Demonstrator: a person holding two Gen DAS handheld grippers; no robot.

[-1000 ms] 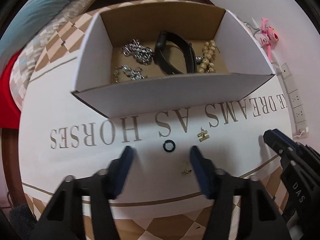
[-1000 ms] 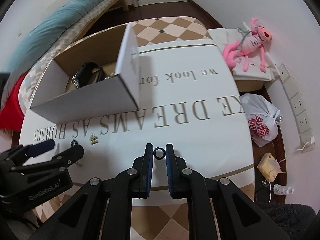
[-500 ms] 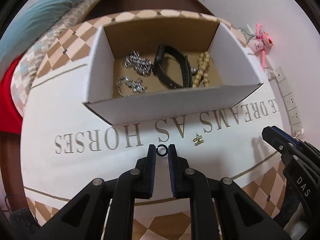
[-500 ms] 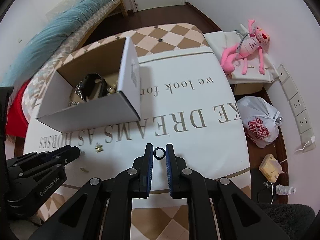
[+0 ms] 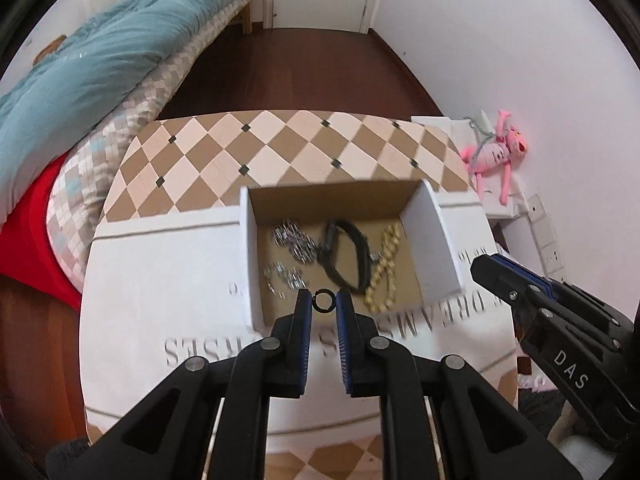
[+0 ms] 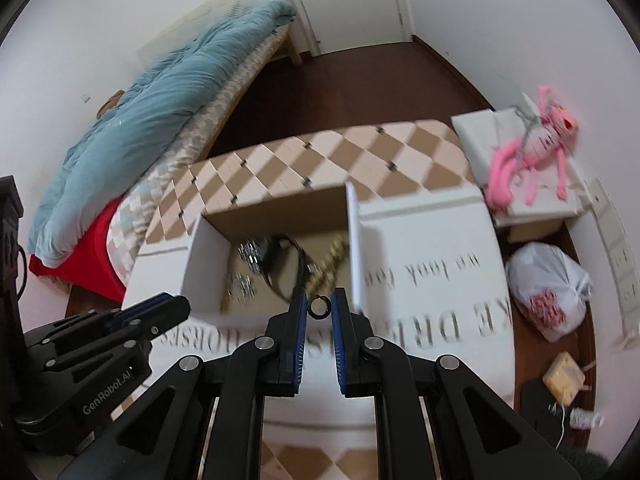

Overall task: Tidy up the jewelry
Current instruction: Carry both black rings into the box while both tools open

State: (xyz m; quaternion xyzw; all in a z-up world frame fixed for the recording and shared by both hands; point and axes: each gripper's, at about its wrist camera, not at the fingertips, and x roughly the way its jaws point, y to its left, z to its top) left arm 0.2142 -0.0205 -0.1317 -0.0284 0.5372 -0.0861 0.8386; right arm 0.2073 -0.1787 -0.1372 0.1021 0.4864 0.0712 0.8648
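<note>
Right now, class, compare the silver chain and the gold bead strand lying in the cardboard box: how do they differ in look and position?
The silver chain is grey metal, gathered in loose clumps; the gold bead strand is yellow and stretched out in a long crossing line. The silver chain lies left of the black strap, near the box's left wall; the gold bead strand lies right of it. Both rest on the brown box floor, untouched by either gripper.

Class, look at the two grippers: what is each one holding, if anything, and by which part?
The left gripper pinches a small black ring across its outer rim at the fingertips. The right gripper holds another black ring likewise.
</note>
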